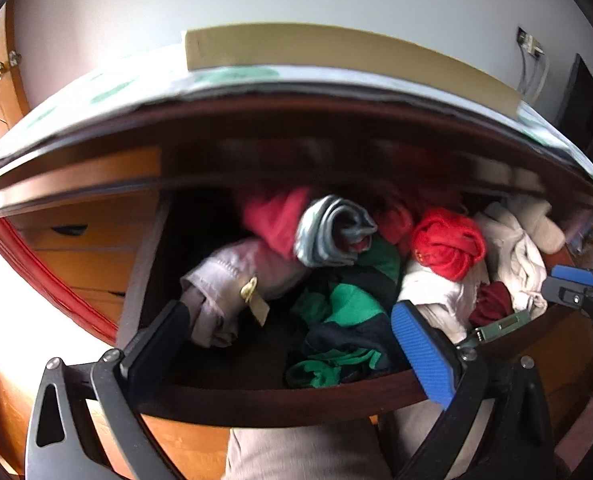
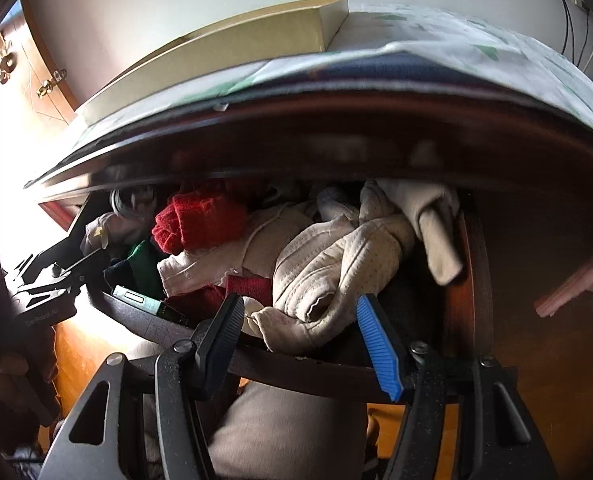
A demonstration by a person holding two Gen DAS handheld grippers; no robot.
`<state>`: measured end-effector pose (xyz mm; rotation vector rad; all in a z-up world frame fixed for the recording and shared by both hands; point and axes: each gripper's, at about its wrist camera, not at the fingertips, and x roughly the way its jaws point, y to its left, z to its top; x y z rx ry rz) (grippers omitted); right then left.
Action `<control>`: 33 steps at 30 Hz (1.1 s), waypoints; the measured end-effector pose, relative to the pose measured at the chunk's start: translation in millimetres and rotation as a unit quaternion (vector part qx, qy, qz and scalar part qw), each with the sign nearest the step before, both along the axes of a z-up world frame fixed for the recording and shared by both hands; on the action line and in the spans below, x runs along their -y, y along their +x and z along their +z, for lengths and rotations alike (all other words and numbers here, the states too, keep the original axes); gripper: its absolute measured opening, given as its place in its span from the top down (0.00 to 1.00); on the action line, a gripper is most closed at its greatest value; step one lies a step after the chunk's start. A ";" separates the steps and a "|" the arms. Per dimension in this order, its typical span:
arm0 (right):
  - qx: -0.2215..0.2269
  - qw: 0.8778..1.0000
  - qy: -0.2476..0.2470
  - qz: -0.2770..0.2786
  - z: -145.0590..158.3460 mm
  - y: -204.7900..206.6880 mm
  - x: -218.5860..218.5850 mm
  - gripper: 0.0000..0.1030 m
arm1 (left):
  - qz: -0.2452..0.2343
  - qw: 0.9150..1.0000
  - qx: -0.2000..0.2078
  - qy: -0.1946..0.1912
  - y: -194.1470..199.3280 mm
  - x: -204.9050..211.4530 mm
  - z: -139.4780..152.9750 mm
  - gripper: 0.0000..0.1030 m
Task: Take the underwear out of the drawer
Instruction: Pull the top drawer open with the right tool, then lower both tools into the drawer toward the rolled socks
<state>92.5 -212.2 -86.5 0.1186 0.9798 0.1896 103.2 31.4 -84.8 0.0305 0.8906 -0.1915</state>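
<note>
The dark wooden drawer (image 1: 256, 402) stands pulled out and is stuffed with clothes. My left gripper (image 1: 292, 334) is open above its front left part, over a green and navy garment (image 1: 348, 320), with nothing between the fingers. A lilac-grey piece with a tag (image 1: 224, 280) lies by the black finger. In the right wrist view the drawer (image 2: 320, 374) shows cream dotted underwear (image 2: 328, 268) spilling onto the front rim. My right gripper (image 2: 300, 326) is open around that underwear's front fold, and the pads do not press it. A red knit item (image 2: 200, 220) lies farther back.
The dresser top (image 1: 108, 92), covered by a patterned cloth, overhangs the drawer and carries a flat cardboard box (image 1: 336, 52). Rolled blue-grey cloth (image 1: 332, 232) and white garments (image 1: 512, 248) fill the drawer. A person's grey trouser leg (image 2: 288, 432) is below the drawer front. Orange wooden furniture (image 1: 76, 240) stands to the left.
</note>
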 end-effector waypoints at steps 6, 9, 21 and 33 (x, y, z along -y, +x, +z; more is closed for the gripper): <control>-0.027 1.000 0.008 0.008 -2.1 -9.6 0.4 0.40 | -0.026 0.999 -0.038 -0.013 -16.5 -2.1 0.9 0.00; -0.044 0.999 0.010 0.014 -1.2 -10.0 1.7 0.40 | -0.032 0.998 -0.045 -0.012 -21.2 -4.3 1.7 0.00; -0.095 0.993 0.052 0.039 -16.4 9.6 18.4 0.39 | -0.049 0.997 -0.067 -0.003 -37.2 -8.1 -0.3 0.00; -0.082 0.996 0.034 0.031 -8.0 12.0 25.0 0.39 | -0.036 0.997 -0.065 0.009 -29.4 -4.8 -7.9 0.01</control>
